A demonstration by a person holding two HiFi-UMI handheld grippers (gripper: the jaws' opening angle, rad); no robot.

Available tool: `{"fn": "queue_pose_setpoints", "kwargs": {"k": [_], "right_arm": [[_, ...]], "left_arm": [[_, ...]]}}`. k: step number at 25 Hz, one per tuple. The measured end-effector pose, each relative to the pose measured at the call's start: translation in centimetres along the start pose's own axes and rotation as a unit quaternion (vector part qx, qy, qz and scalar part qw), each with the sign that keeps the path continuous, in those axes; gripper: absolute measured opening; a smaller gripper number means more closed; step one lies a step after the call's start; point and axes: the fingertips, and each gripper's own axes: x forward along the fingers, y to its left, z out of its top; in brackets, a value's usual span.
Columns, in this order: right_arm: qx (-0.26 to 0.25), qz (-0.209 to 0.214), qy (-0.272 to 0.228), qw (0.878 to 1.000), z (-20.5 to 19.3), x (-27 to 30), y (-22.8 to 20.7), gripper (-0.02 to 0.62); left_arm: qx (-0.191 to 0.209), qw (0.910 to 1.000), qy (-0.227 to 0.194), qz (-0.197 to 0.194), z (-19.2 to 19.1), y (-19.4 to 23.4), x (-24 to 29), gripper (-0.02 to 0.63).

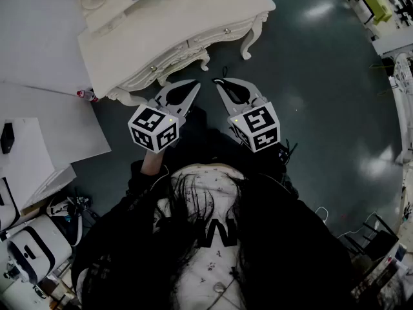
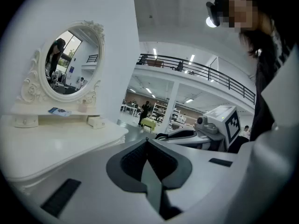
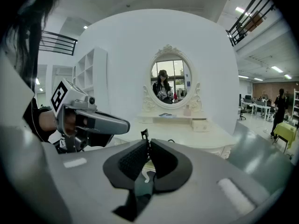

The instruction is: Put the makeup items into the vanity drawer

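Vanity table (image 1: 181, 24) — cream painted finish, smooth with a soft sheen, carved at the edges; I read its drawer knobs (image 1: 226, 31) as bright metal. Oval mirror (image 3: 170, 80): glass in a carved cream frame. Floor (image 1: 322, 76) — dark, polished, glossy enough to reflect the ceiling lights. Left gripper (image 1: 195, 83) and right gripper (image 1: 217, 83): matt grey plastic shells; pads (image 2: 133, 158) black, ribbed, rubber-like. Marker cubes (image 1: 153, 128): matt white, black print. Thin black item (image 3: 144, 133) pinched at my right gripper's tips: too small to tell its material. Person's sleeve (image 1: 116, 257): dark cloth.
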Motion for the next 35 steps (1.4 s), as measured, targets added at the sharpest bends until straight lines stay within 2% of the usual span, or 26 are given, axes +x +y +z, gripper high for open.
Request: {"fn": "queue_pose_setpoints", "kwargs": {"k": [17,24,29,35], "right_arm": [[0.025,0.009,-0.001,1.000,-1.1,-0.1,-0.5,0.031],[0.035,0.012,0.005,0.999,-1.0,0.7,-2.0,0.031],[0.042,0.020,0.014,0.999,-1.1,3.0,-3.4,0.031],[0.052,0.015,0.024,0.998,-0.4,7.1,-7.5,0.031]], "left_arm": [[0.004,1.0000,0.007,-0.005,-0.2,-0.6,0.5,0.000],[-0.002,0.9999,0.014,-0.005,0.1,-0.2,1.6,-0.002],[-0.013,0.9997,0.019,-0.002,0.2,2.2,3.0,0.000],[-0.018,0.9995,0.026,-0.007,1.9,6.7,6.9,0.000]]}}
